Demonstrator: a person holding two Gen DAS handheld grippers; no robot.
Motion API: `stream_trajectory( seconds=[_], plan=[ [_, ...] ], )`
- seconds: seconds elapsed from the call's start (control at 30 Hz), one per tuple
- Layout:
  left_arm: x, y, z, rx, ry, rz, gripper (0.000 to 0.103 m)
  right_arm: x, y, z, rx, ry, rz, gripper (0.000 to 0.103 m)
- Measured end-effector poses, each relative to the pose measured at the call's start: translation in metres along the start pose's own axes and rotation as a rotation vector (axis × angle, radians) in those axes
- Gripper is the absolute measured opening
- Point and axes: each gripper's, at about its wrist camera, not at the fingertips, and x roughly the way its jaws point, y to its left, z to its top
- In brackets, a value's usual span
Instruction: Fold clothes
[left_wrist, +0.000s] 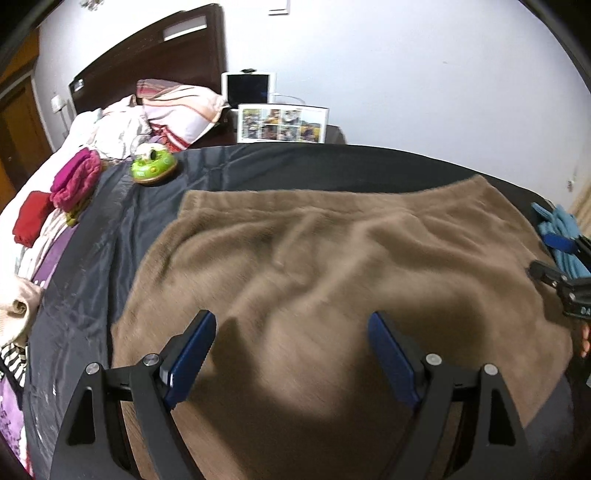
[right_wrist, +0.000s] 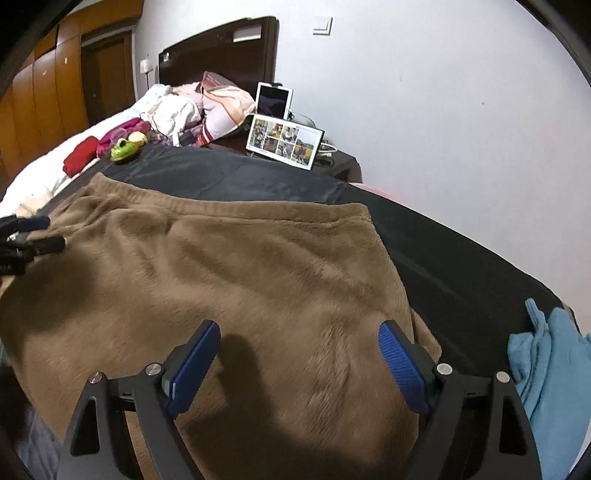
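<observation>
A fuzzy tan-brown fleece garment (left_wrist: 332, 258) is lying spread across a dark grey, slightly shiny sheet (left_wrist: 110, 266) that is covering the near part of a bed, its ribbed hem running along the far edge and soft wrinkles crossing its middle. The left gripper (left_wrist: 291, 325) is hovering over the garment's near portion with its blue-padded jaws standing wide apart and nothing between them; it is casting a dark shadow on the fleece below. The right gripper (right_wrist: 299, 332) is likewise hanging above the near right part of the garment, jaws spread and gripping nothing (the fabric under it is lying free of the pads). Just off the garment's right edge a crumpled light blue cloth (right_wrist: 546, 369) is resting on the dark sheet. Farther out, on the sheet's far left corner, a green round plastic toy (left_wrist: 153, 168) is sitting, and beside it a magenta folded garment (left_wrist: 75, 177) and a red folded garment (left_wrist: 31, 218) are lying on pale bedding. Beyond them a striped pink pillow (left_wrist: 181, 107) is leaning near a dark wooden headboard (left_wrist: 155, 59), with a photo collage frame (left_wrist: 282, 123) and a white-bordered tablet (left_wrist: 249, 90) standing by the white wall.
</observation>
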Motion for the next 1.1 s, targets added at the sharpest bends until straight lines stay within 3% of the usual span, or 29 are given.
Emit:
stream_trajectory(
  seconds=[0.2,0.6,0.83,1.1],
  plan=[
    [-0.020,-0.026,-0.023,0.020,-0.027,-0.043,0.089,-0.023,0.006,-0.015,0.009,-0.031,0.002,0.089],
    [-0.048,-0.077,-0.046,0.128,-0.090,-0.021,0.090,-0.048,0.007,-0.051,0.053,-0.057,0.031,0.089],
    [-0.021,-0.095,-0.055,0.165,-0.042,0.005,0.090,-0.054,-0.012,-0.067,0.119,-0.058,0.027,0.089],
    [-0.007,-0.090,-0.062,0.150,-0.043,-0.023,0.093,-0.060,-0.060,-0.095,0.300,-0.037,0.037,0.089]
  ],
)
